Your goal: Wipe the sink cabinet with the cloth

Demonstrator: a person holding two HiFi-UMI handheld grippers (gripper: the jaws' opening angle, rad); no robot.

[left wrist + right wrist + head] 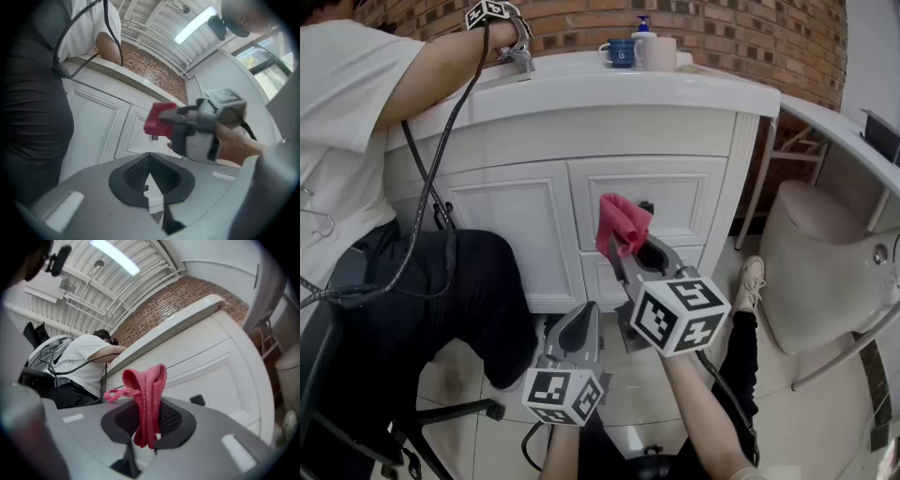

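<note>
The white sink cabinet (520,211) stands straight ahead, with panelled doors and a drawer front. My right gripper (625,261) is shut on a pink cloth (622,223) and holds it upright close in front of the right-hand drawer panel; whether it touches I cannot tell. In the right gripper view the cloth (146,394) stands bunched between the jaws of the right gripper (147,430), with the cabinet (211,362) behind. My left gripper (575,336) sits lower and to the left, shut and holding nothing. From the left gripper (149,164) I see the cloth (157,119) and cabinet (93,126).
Another person (356,141) in a white shirt sits at the left on a chair, one arm on the countertop by the tap (520,58), a black cable hanging down. A blue mug (621,52) and white cup (659,53) stand on top. A toilet (825,272) is at right.
</note>
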